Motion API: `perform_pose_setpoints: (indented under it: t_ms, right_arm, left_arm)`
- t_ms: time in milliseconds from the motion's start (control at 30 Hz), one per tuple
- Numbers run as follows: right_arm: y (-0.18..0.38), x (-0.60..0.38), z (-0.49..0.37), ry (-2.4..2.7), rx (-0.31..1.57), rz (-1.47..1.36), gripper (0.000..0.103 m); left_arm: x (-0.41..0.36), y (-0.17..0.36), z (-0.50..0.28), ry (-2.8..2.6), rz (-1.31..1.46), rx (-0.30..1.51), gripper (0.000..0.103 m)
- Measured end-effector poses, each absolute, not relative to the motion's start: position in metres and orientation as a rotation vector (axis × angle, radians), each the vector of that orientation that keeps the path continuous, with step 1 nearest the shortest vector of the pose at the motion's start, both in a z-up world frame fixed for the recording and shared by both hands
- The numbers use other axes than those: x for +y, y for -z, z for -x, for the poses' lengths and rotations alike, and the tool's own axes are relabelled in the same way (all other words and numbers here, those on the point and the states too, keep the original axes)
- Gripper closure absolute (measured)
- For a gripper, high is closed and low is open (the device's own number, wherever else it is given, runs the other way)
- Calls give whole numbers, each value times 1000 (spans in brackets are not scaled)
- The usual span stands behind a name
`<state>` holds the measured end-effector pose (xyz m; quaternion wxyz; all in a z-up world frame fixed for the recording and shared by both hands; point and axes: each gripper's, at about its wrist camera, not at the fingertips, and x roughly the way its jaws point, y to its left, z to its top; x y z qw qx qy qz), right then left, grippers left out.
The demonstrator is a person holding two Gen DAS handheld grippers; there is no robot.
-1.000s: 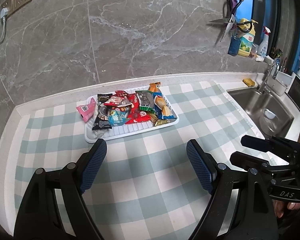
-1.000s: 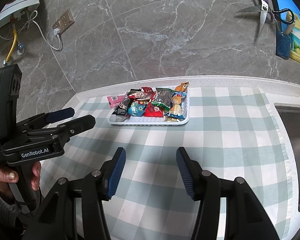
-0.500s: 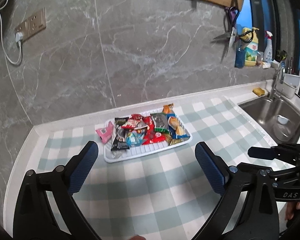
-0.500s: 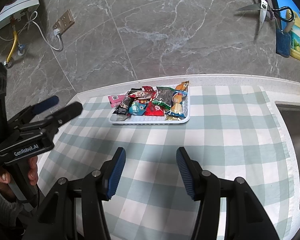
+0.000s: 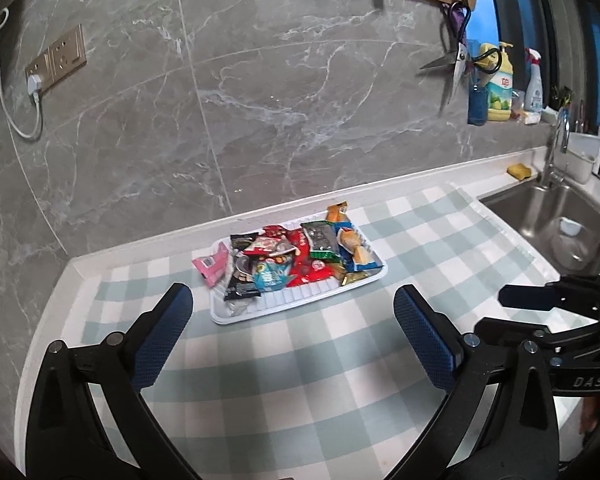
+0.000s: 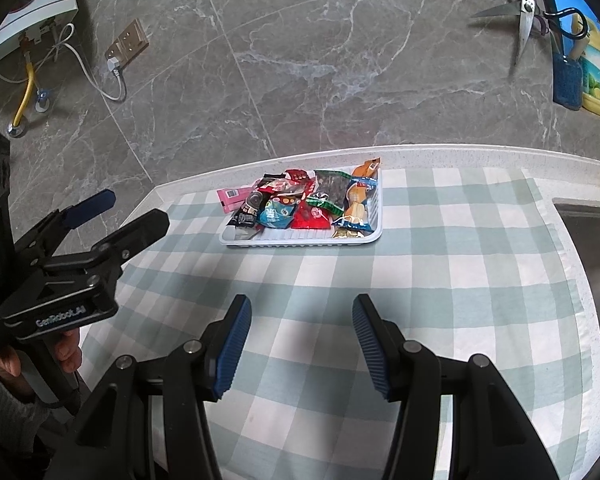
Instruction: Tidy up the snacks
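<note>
Left wrist view shows our left gripper [image 5: 290, 330] with its jaws spread wide and nothing between them, and the white tray [image 5: 300, 304] of snack packets sits straight ahead of the gap, a little toward the left finger's side, well apart from both blue pads [image 5: 160, 340]. The tray's long axis runs across our line of approach, roughly parallel to the line joining the two pads, so we would meet its near long rim first. A pink packet [image 5: 211, 264] hangs over the tray's left end onto the checked cloth [image 5: 260, 380], beyond the left pad and nearest of all to that finger; a black packet [image 5: 242, 280] lies just inside the rim beside it. In the right wrist view our right gripper [image 6: 300, 348] is also parted and empty, but less widely, and the tray lies ahead of it and slightly toward its left finger, with the pink packet at the far left end of the pile. An orange packet [image 6: 366, 170] pokes over the far right corner, beyond the right finger. We judge the left gripper better placed for the pink stray, since it lies on that side, while the right one faces the tray's right half. Neither gripper touches anything.
</note>
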<state>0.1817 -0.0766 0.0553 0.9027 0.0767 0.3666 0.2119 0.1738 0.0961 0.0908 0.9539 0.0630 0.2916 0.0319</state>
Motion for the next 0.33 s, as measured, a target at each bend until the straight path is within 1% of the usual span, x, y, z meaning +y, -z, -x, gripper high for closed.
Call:
perform_pose_setpoints:
  t_ms: [267, 333]
  right_arm:
    - [-48, -84, -183, -416, 767, -175, 45]
    - [-46, -86, -182, -408, 768, -175, 41]
  left_arm:
    - [104, -86, -177, -126, -110, 619, 2]
    - [104, -84, -178, -130, -126, 622, 1]
